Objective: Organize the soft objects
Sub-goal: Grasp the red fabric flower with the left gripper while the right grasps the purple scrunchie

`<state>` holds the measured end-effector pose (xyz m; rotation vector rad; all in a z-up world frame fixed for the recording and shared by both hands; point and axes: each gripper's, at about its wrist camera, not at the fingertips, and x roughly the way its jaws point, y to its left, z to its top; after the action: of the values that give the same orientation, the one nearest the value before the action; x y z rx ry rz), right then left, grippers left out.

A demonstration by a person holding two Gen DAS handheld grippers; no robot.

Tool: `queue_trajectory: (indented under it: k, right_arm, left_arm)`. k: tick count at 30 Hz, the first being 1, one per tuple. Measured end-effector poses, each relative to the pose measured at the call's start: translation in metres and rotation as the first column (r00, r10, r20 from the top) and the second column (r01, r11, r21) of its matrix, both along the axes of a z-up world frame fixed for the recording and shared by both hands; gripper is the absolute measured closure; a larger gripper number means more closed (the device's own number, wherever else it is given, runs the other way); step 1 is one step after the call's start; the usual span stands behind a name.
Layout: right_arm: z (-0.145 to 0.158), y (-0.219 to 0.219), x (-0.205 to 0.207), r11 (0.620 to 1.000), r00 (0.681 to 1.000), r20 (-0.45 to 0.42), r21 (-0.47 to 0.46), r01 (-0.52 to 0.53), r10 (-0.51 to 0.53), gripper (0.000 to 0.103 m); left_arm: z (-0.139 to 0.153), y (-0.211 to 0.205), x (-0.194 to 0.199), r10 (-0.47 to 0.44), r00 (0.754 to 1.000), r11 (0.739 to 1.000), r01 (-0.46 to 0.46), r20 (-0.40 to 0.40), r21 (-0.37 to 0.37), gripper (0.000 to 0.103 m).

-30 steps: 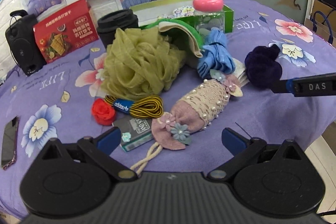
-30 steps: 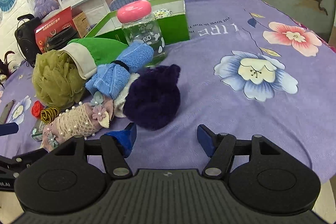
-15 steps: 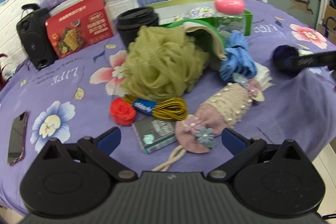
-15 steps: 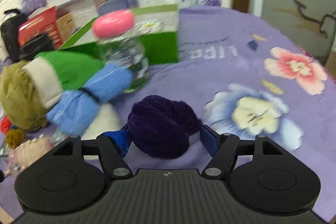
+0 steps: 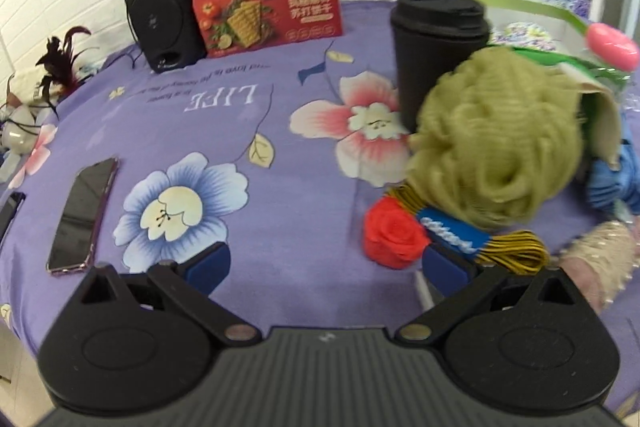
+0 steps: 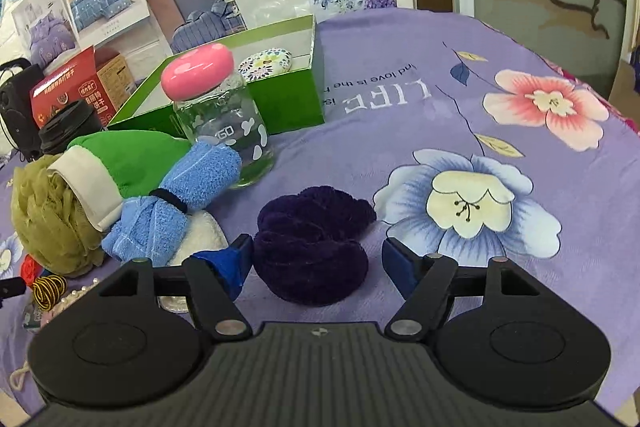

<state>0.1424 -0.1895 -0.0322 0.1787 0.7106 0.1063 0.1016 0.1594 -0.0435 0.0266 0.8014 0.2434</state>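
Note:
A dark purple plush scrunchie (image 6: 312, 251) lies on the purple cloth between the fingers of my right gripper (image 6: 320, 265), which is open around it; the left finger (image 6: 228, 263) touches it, the right finger stands apart. Left of it are a rolled blue towel (image 6: 176, 203), a green and cream sock (image 6: 120, 167) and an olive bath pouf (image 6: 52, 223). My left gripper (image 5: 326, 263) is open and empty over bare cloth, left of a red fabric rose (image 5: 394, 235), yellow laces (image 5: 508, 251) and the pouf (image 5: 496, 143).
A green open box (image 6: 280, 95) and a pink-lidded glass jar (image 6: 224, 115) stand behind the soft pile. A black cup (image 5: 436, 47), red cracker box (image 5: 264, 7) and black speaker (image 5: 160, 15) stand at the back. A phone (image 5: 80, 215) lies at the left.
My left gripper has swung left, away from the pink knitted pouch, and now faces the phone side. My right gripper has come down around the purple scrunchie and stays open.

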Motion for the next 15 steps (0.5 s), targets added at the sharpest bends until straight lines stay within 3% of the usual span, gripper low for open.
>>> queue_trajectory:
  k: [6,10,15]
  right_arm:
    - [0.004,-0.004,-0.001,0.999,1.0,0.005,0.026,0.02,-0.02,0.046]
    - [0.004,-0.005,0.002,0.999,1.0,0.007,0.031,0.024,-0.024,0.046]
    - [0.003,-0.008,0.003,0.999,1.0,0.003,0.044,0.02,-0.021,0.045]
  left_arm:
    - [-0.014,0.007,0.022,-0.012,0.999,0.998,0.01,-0.035,-0.064,0.001]
    - [-0.022,0.012,0.029,0.029,0.998,0.999,-0.03,-0.056,-0.014,0.001]
    - [-0.021,0.03,0.018,0.054,0.997,0.998,-0.055,-0.055,-0.009,0.001]
